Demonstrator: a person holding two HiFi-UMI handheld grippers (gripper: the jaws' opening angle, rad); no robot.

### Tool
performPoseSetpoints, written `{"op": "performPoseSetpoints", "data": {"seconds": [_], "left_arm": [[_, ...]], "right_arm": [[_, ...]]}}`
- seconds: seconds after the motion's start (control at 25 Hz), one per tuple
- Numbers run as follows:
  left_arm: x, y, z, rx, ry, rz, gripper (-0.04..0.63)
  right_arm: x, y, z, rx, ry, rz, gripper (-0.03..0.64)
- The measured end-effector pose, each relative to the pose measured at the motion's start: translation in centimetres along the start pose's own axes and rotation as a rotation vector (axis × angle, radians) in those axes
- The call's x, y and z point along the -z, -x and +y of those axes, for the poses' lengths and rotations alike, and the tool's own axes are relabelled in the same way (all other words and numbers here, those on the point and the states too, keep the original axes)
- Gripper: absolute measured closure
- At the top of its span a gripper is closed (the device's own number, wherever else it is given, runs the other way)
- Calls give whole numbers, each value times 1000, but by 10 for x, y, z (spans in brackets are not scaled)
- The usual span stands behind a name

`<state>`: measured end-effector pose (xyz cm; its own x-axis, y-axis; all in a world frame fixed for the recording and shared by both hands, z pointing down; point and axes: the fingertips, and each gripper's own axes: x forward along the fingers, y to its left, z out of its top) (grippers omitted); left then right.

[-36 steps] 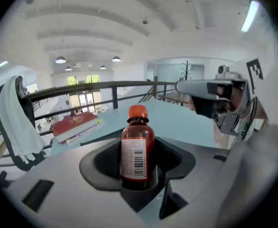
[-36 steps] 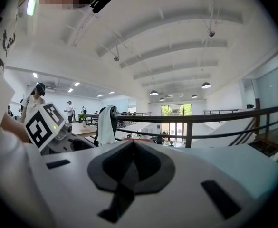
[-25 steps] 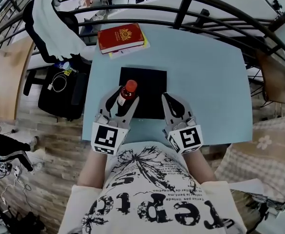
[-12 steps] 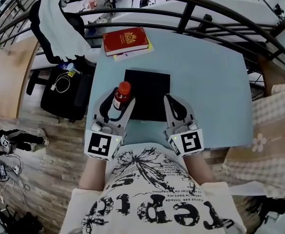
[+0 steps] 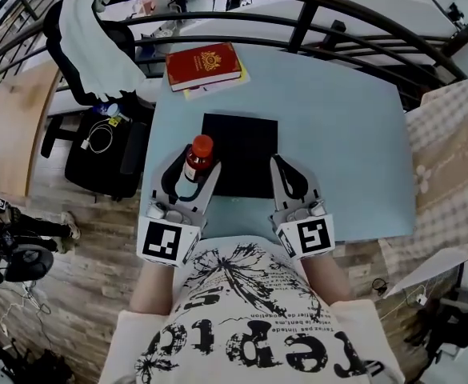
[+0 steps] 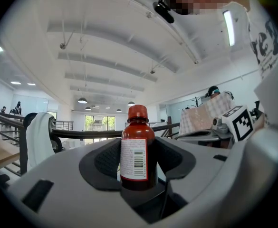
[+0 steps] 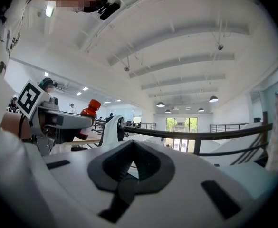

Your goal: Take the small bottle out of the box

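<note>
A small brown bottle [image 5: 198, 158] with a red cap and a white label stands upright between the jaws of my left gripper [image 5: 190, 169], which is shut on it. The left gripper view shows the bottle [image 6: 138, 148] clamped at its lower body, raised with its cap up. A flat black box [image 5: 240, 154] lies on the pale blue table [image 5: 338, 134], just right of the bottle. My right gripper [image 5: 285, 173] hovers at the box's right near corner, jaws shut with nothing in them [image 7: 129, 167]. In the right gripper view the bottle [image 7: 89, 115] shows at the left.
A red book [image 5: 202, 65] on a yellow sheet lies at the table's far left. A black metal railing [image 5: 298, 14] runs behind the table. A chair with a white cloth [image 5: 90, 42] and a black bag [image 5: 102, 146] stand left of the table.
My left gripper with the bottle has drifted slightly left and nearer, away from the black box. The right gripper has hardly moved.
</note>
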<state>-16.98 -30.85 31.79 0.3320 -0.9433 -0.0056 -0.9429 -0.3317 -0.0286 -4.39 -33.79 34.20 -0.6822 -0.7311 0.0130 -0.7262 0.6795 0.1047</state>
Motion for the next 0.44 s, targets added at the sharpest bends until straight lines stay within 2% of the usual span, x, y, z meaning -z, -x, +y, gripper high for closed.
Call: {"op": "performPoseSetpoints", "data": {"seconds": [0.32, 0.44], "left_arm": [[-4, -2, 2, 3, -23, -11, 365], [3, -4, 2, 1, -25, 11, 365]], "right_arm": [[-3, -2, -1, 1, -1, 0, 607], [2, -5, -3, -1, -4, 3, 607]]}}
